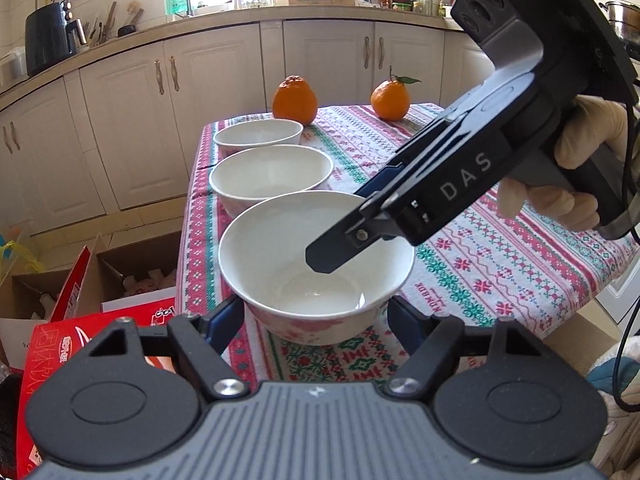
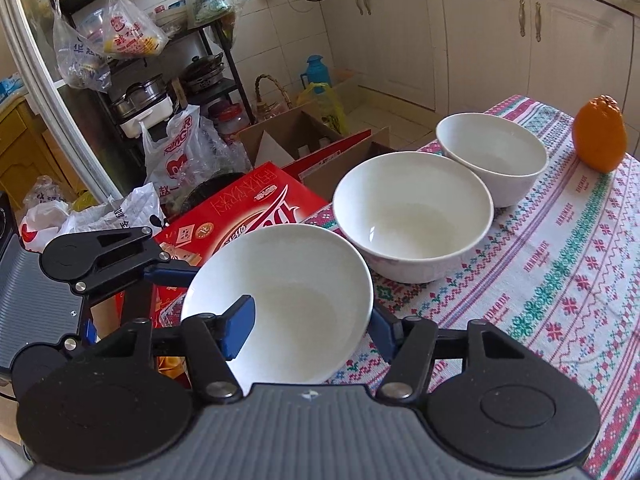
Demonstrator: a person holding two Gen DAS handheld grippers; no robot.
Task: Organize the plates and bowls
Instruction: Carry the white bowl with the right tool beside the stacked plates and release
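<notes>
Three white bowls stand in a row along the left edge of a table with a patterned cloth (image 1: pixel 500 240). My left gripper (image 1: pixel 316 314) straddles the nearest bowl (image 1: pixel 280 264) (image 2: pixel 304 292), its blue pads (image 1: pixel 226 318) against the bowl's lower wall on both sides. My right gripper (image 2: pixel 312 324) (image 1: pixel 340 232) comes in from the right, shut on this bowl's rim, with one finger inside and one outside. The middle bowl (image 1: pixel 272 172) (image 2: pixel 412 208) and the far bowl (image 1: pixel 258 132) (image 2: pixel 492 156) are untouched.
Two oranges (image 1: pixel 295 98) (image 1: pixel 391 98) sit at the table's far end. A red carton (image 2: pixel 248 208) and open cardboard boxes (image 1: pixel 136 264) lie on the floor just past the table's left edge. A gloved hand (image 1: pixel 588 152) holds the right gripper. Cabinets (image 1: pixel 132 120) stand behind.
</notes>
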